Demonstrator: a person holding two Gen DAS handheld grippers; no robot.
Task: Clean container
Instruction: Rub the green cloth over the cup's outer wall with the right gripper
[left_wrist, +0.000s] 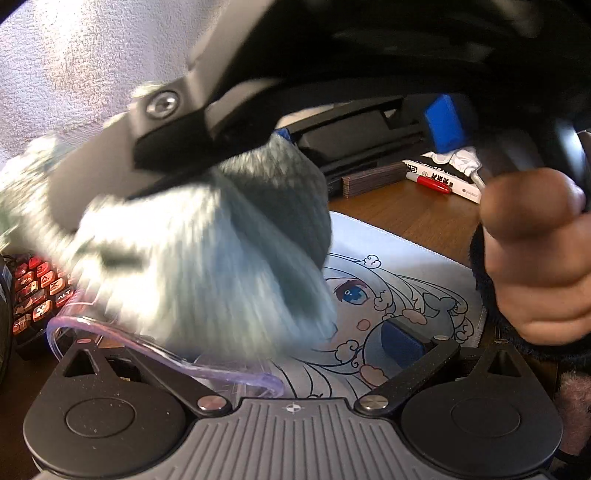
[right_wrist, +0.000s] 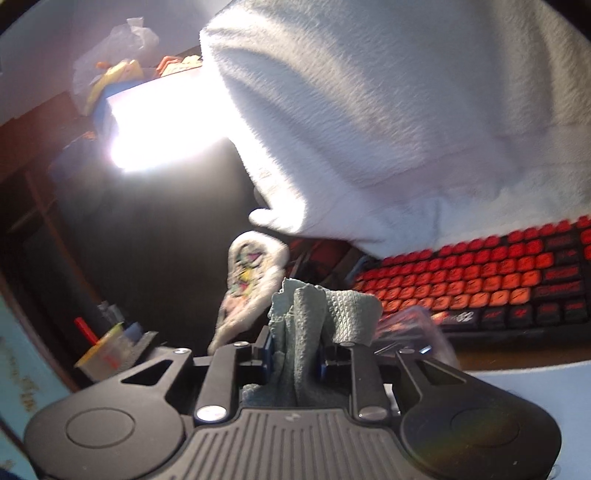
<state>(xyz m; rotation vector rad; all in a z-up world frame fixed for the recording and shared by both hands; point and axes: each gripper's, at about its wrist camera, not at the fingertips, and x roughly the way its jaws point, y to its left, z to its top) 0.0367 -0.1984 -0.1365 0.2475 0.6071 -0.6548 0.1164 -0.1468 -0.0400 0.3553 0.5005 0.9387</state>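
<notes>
Your right hand-held gripper (right_wrist: 295, 354) pinches a folded grey-green waffle cloth (right_wrist: 317, 317) between its pads; the cloth stands up just ahead of the fingers.

Left wrist view: the clear plastic container (left_wrist: 166, 354) sits right in front of your left hand-held gripper (left_wrist: 258, 354), its curved rim running across and touching the left finger. That finger sits behind the rim, the blue pad of the right finger (left_wrist: 400, 341) stands well apart to the other side. Jaws look spread wide; whether the left pad presses on the wall, you cannot tell from here.

The cloth, blurred, fills the space above the container's rim, with the other device's black body (left_wrist: 258, 122) just over it and a bare hand (left_wrist: 535, 258) at the right.

Risks, as judgement:
- The container is thin and clear, and if only one finger bears on it, a hard wipe could tip or spin it away.
- The cloth is held by a narrow fold; dragging against the rim could pull it out of the pads.
- A red-keyed keyboard (right_wrist: 480, 273) lies close beyond the right gripper; a slid container may knock into it.

View differences: only the right wrist view shows the pinch on the cloth plus a pale towel (right_wrist: 406, 110) overhead. Only the left shows the printed mat (left_wrist: 406, 266) on the surface, a red marker (left_wrist: 432, 182), and most of the container's rim; in the right view it is only a blurred clear shape at the right of the cloth.
</notes>
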